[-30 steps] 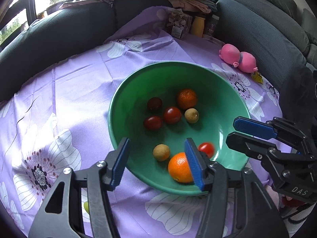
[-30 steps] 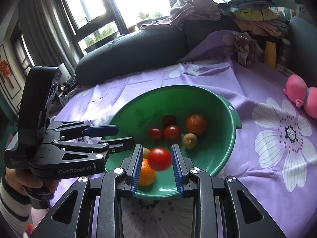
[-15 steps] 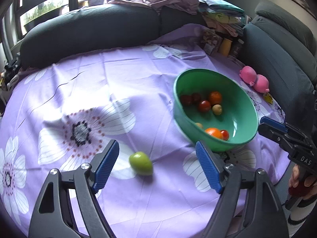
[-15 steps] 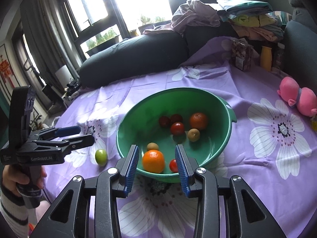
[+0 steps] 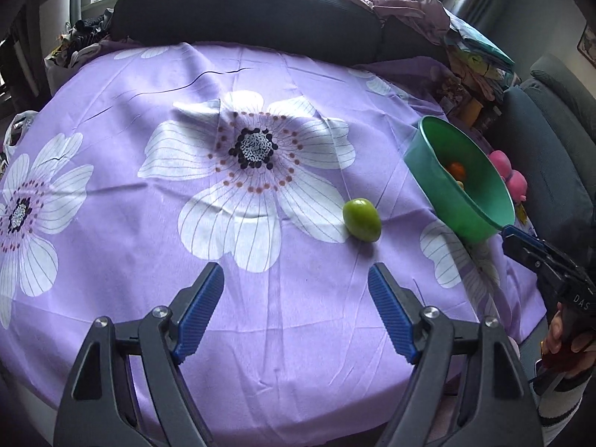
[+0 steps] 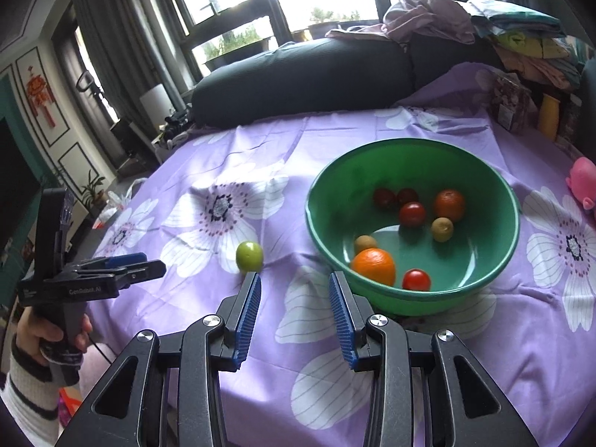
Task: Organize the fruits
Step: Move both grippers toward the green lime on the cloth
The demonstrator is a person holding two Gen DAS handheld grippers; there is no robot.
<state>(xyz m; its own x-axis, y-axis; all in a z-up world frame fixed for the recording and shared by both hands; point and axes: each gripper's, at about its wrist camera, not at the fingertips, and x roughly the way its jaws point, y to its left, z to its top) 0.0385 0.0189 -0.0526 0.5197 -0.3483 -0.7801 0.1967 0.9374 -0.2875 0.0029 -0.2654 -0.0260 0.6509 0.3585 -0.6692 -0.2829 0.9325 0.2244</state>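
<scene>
I read two markings, both printed in white on the black tool bodies. In my right wrist view, the left tool [image 6: 139,265] carries "GenRobot.AI" along its side. In my left wrist view, the right tool [image 5: 516,236] shows the letters "DAS".

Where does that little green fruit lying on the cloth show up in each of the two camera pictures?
Left wrist view: green fruit right of centre, on the purple cloth, left of the green bowl.
Right wrist view: green fruit left of centre, beyond the gripper's left finger.
Shared landmark: the green bowl.
</scene>
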